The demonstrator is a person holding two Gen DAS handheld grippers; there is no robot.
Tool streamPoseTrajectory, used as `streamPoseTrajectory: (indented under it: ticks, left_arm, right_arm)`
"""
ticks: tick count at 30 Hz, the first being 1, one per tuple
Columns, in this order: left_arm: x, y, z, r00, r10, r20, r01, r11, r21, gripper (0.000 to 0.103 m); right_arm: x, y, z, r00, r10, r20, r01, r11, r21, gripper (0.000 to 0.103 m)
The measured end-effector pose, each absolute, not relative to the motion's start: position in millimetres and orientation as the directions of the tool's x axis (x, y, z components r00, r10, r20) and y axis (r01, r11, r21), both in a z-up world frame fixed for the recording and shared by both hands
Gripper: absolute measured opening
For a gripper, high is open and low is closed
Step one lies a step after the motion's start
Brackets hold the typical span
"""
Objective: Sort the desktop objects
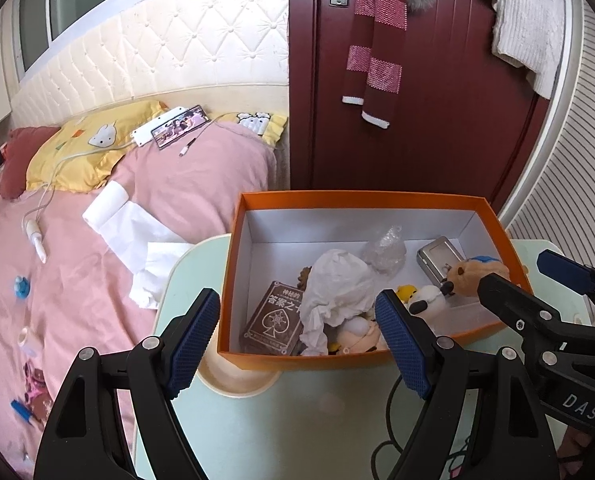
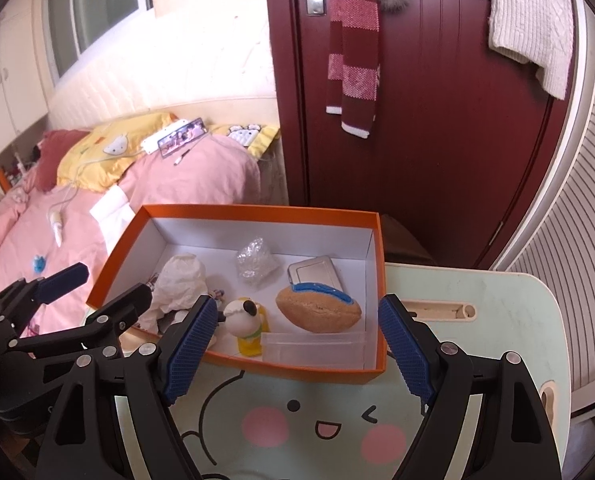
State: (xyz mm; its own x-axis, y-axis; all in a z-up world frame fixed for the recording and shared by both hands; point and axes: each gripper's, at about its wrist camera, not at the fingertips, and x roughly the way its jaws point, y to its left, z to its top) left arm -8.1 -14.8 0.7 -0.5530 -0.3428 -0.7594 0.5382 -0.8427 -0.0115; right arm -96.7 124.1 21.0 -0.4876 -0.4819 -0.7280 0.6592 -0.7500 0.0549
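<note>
An orange box (image 1: 377, 199) (image 2: 257, 213) stands on the pale green table (image 1: 297, 420) (image 2: 477, 292). It holds a brown card deck (image 1: 273, 318), crumpled white tissue (image 1: 337, 284) (image 2: 181, 276), a plastic wrap ball (image 2: 255, 262), a metal tin (image 1: 437, 256) (image 2: 317, 272), a brown and blue plush (image 2: 317, 308), a small dog figure (image 2: 245, 320) and a clear plastic case (image 2: 313, 346). My left gripper (image 1: 297, 340) is open and empty at the box's near left. My right gripper (image 2: 297, 344) is open and empty over the box's near edge.
A bed with a pink quilt (image 1: 77, 280) lies left of the table, with a tissue roll (image 1: 105, 206), a phone (image 1: 179, 126) and cables. A dark red door (image 1: 417, 120) with a hanging scarf stands behind the box. A slatted panel (image 2: 577, 260) is at the right.
</note>
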Motion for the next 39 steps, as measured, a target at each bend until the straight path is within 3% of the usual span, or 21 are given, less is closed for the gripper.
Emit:
streamPoseTrajectory:
  ticks: [7, 11, 18, 28, 39]
  left_arm:
    - [-25, -19, 4, -0.398, -0.362, -0.843, 0.534, -0.839, 0.109, 0.080]
    - [-27, -27, 1, -0.377, -0.292, -0.879, 0.550, -0.834, 0.041, 0.080]
    - [-35, -38, -4, -0.272, -0.184, -0.944, 0.577, -0.817, -0.007, 0.081]
    - [-36, -41, 0, -0.235, -0.098, -0.967, 0.568, -0.821, -0.055, 0.081]
    - [-26, -37, 21, -0.259, -0.116, -0.959, 0.561, -0.826, -0.052, 0.081]
  right_arm:
    - [-106, 107, 26, -0.445, -0.369, -0.816, 0.665, -0.747, -0.025, 0.084]
    - [-111, 101, 28, -0.436, -0.308, -0.846, 0.649, -0.758, -0.058, 0.084]
    - [-125, 98, 27, -0.305, -0.294, -0.906, 0.652, -0.758, 0.026, 0.089]
    - [-125, 87, 42, -0.268, -0.265, -0.926, 0.679, -0.734, 0.013, 0.089]
    - [-120, 92, 58, -0.263, -0.285, -0.922, 0.677, -0.736, 0.035, 0.089]
